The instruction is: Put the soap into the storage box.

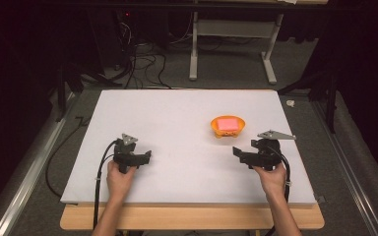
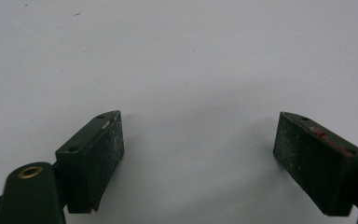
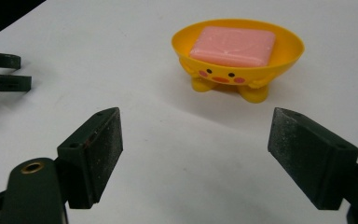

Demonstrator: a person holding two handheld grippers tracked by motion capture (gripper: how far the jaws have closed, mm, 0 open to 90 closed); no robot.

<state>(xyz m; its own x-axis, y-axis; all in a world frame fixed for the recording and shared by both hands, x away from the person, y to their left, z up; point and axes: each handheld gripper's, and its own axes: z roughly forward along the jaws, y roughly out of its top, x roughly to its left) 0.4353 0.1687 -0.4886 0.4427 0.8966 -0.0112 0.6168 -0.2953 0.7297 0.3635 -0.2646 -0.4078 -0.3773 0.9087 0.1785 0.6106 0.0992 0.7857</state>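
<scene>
A yellow duck-faced soap dish [image 1: 228,127] [image 3: 238,53] stands on the white table, right of centre. A pink soap bar [image 1: 228,124] [image 3: 233,45] lies flat inside it. My right gripper [image 1: 236,152] [image 3: 195,158] is held low, near and to the right of the dish, jaws wide apart with nothing between them. The dish stands a short way ahead of it in the right gripper view. My left gripper [image 1: 146,156] [image 2: 199,158] hovers over bare table at the left, also open and empty. At the left edge of the right gripper view the left gripper's fingertips [image 3: 4,71] show.
The white board [image 1: 177,123] rests on a wooden table, whose edge [image 1: 192,216] runs along the front. Beyond the far edge are a grey floor, cables [image 1: 142,64] and a white stand [image 1: 231,44]. Dark curtains flank both sides.
</scene>
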